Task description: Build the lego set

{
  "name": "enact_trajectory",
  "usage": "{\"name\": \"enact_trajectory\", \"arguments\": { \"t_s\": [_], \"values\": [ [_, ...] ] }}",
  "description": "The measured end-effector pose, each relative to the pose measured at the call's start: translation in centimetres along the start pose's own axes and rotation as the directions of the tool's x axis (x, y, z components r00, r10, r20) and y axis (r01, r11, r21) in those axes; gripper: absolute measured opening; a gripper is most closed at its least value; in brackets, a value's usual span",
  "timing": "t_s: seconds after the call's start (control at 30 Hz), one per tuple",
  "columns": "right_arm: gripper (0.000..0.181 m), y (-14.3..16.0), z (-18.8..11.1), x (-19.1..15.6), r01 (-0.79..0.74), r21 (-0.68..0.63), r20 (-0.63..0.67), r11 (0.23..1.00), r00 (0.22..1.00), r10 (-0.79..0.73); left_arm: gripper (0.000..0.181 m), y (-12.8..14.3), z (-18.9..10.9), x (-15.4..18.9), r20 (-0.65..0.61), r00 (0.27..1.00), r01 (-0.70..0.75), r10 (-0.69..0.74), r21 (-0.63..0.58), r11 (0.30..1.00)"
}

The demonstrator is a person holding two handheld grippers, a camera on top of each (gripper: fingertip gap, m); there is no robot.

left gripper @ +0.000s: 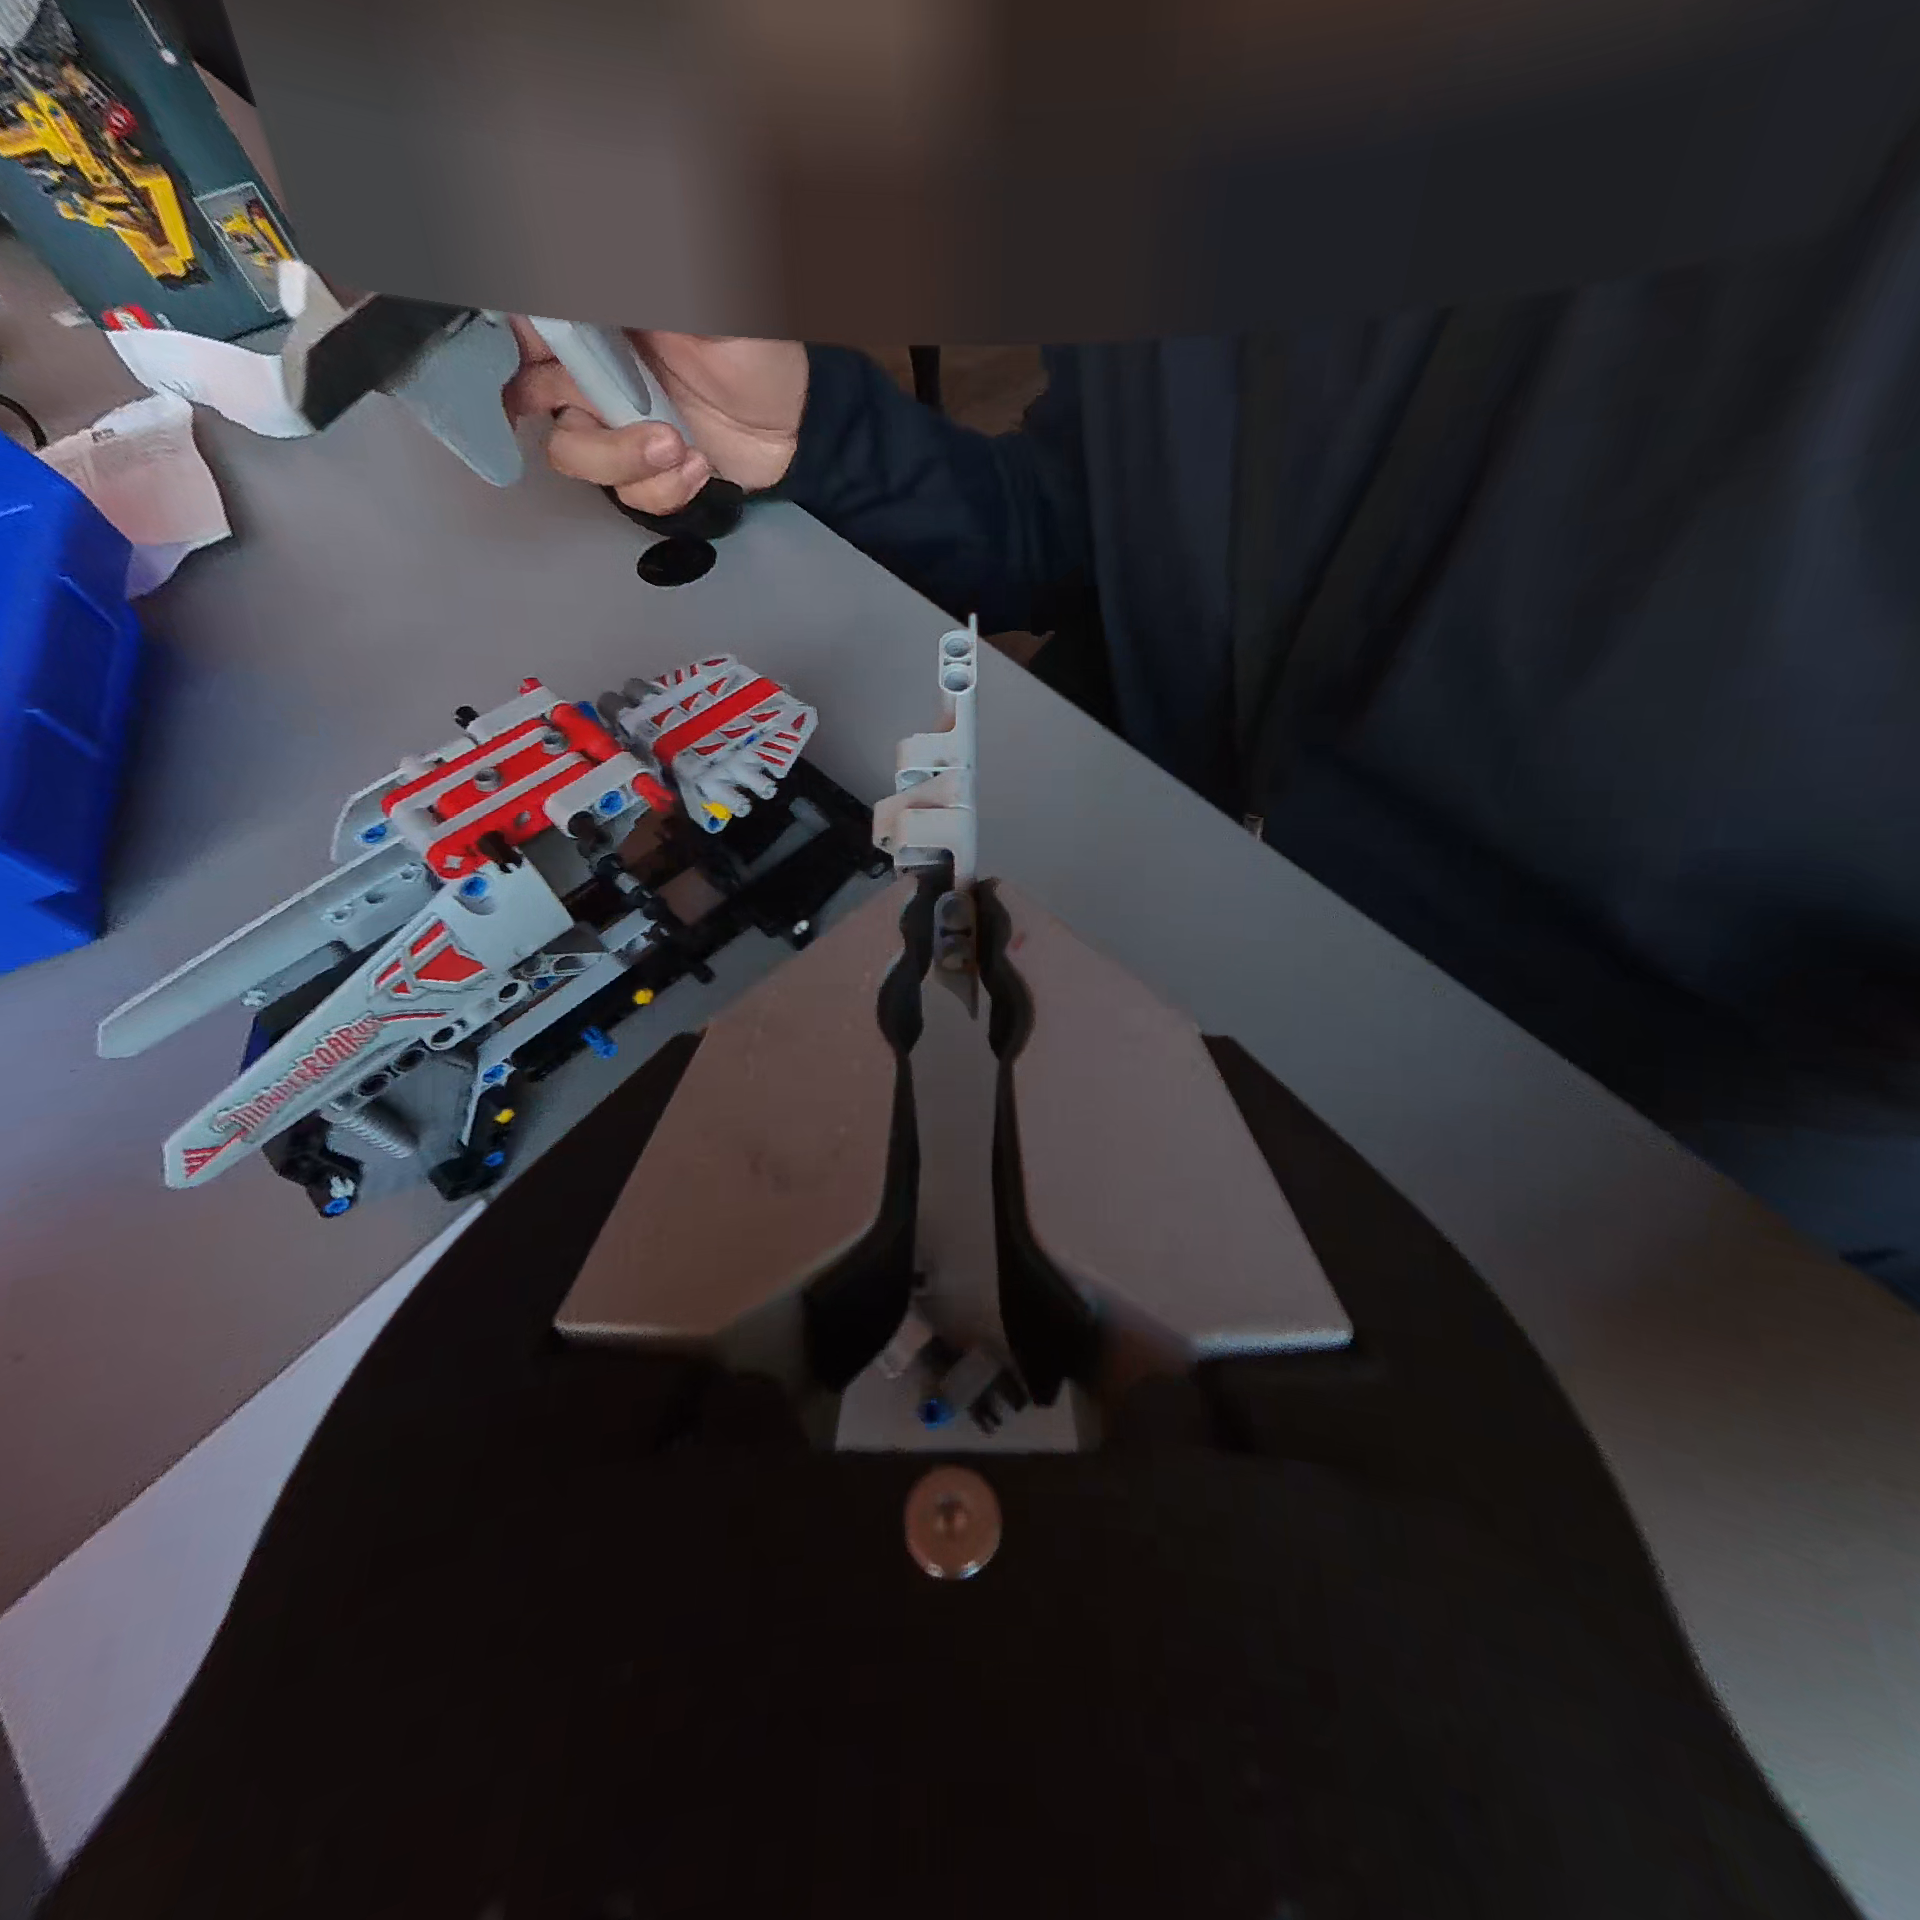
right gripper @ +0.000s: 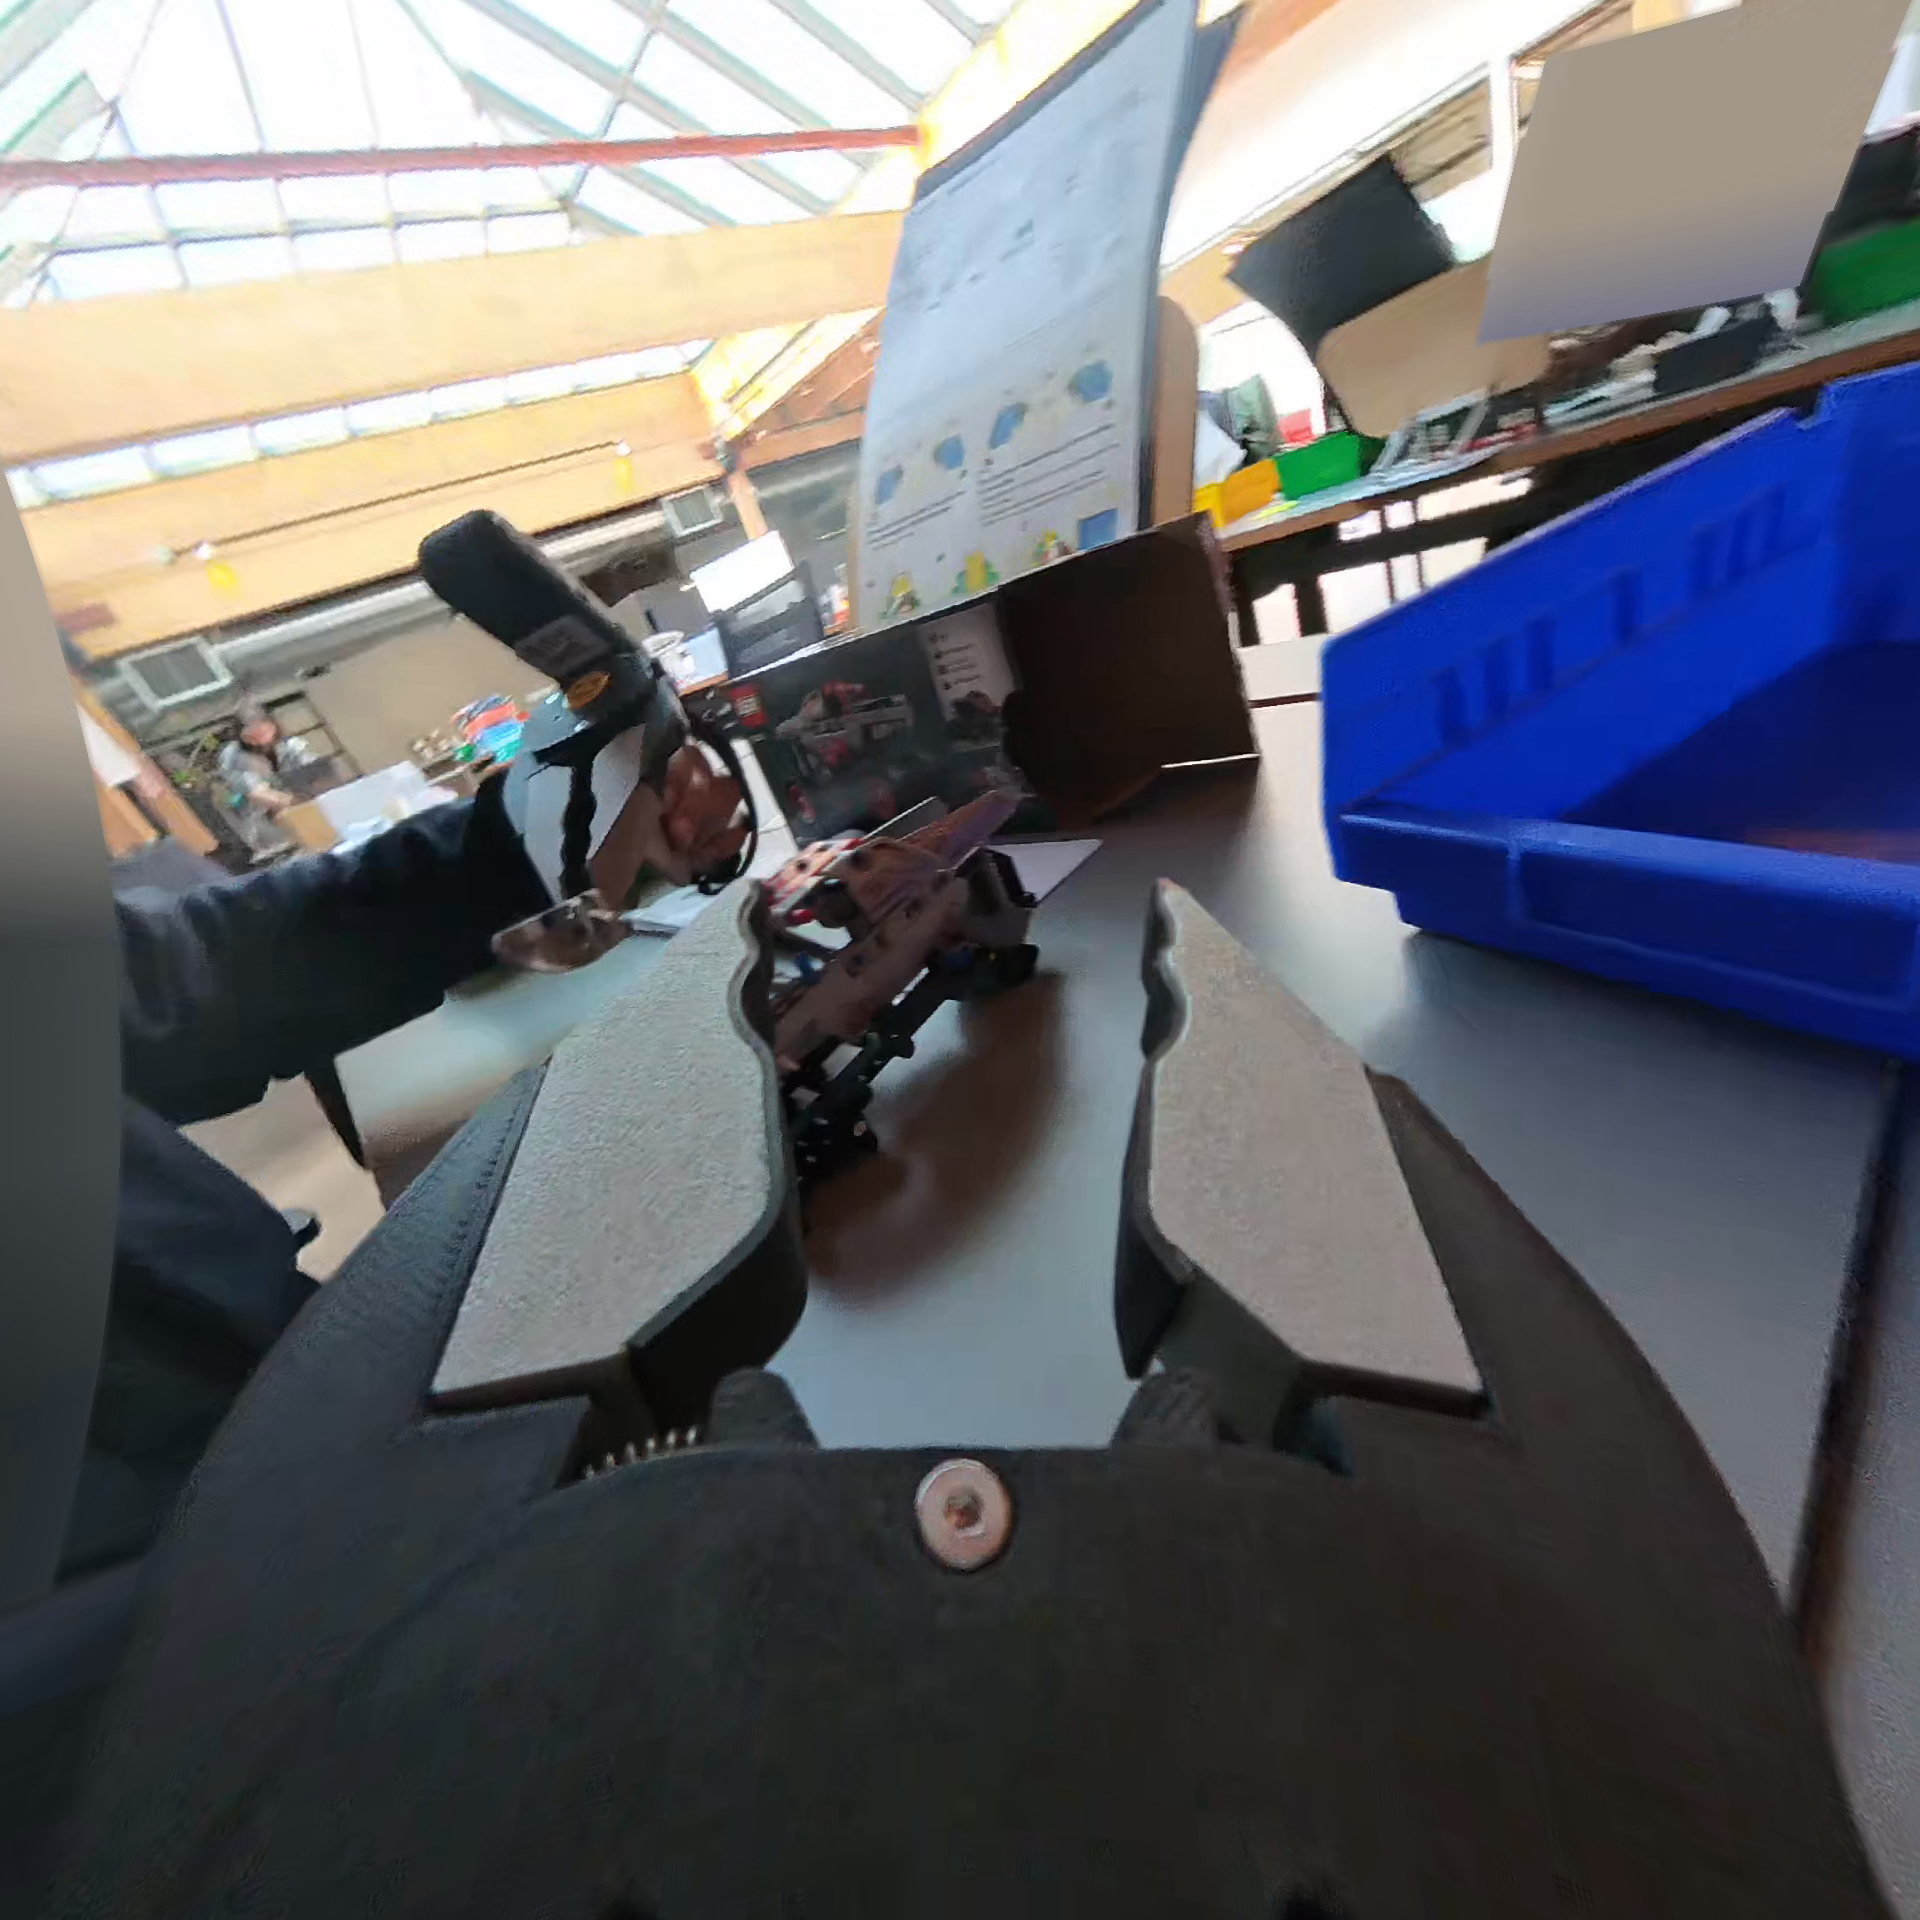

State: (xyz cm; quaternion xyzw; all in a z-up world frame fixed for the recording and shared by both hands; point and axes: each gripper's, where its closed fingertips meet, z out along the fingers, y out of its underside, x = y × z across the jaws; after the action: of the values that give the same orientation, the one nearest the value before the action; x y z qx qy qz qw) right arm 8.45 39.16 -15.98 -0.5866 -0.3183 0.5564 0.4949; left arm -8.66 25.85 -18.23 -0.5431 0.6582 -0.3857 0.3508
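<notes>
A partly built lego model (left gripper: 499, 914), grey and red panels on a black frame, lies on the grey table (left gripper: 312, 665). My left gripper (left gripper: 951, 925) is shut on a light grey lego panel piece (left gripper: 940, 790) and holds it upright just right of the model, above the table's edge. My right gripper (right gripper: 951, 966) is open and empty, low over the table, with the model (right gripper: 883, 935) just beyond its left finger (right gripper: 665, 1101). The right gripper also shows far off in the left wrist view (left gripper: 416, 374), held by a hand. The left gripper shows in the right wrist view (right gripper: 582, 790).
A blue bin (right gripper: 1621, 831) stands to the right of the model; it also shows in the left wrist view (left gripper: 52, 707). The lego box (right gripper: 904, 717) and an upright instruction sheet (right gripper: 1018, 343) stand behind the model. Papers (left gripper: 156, 457) and another box (left gripper: 125, 166) lie farther off.
</notes>
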Motion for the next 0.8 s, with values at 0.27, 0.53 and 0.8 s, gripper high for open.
{"name": "enact_trajectory", "arguments": {
  "t_s": [0.27,0.53,0.8],
  "values": [
    [0.075,-0.3,-0.3,1.5,-0.056,0.025,-0.061,0.998,0.996,0.058,0.005,1.1,0.7,-1.3,-0.095,0.993,-0.079,0.072,-0.074,0.994],
    [0.083,-0.1,-0.2,1.4,-0.053,0.015,-0.055,0.998,0.997,0.054,0.004,1.1,1.0,-1.1,-0.116,0.993,-0.039,0.029,-0.088,0.995],
    [0.089,-0.3,-1.0,2.0,-0.049,-0.004,-0.057,0.999,0.997,0.049,0.004,1.2,-0.3,0.8,0.056,0.959,0.282,-0.278,-0.103,0.954]
  ]
}}
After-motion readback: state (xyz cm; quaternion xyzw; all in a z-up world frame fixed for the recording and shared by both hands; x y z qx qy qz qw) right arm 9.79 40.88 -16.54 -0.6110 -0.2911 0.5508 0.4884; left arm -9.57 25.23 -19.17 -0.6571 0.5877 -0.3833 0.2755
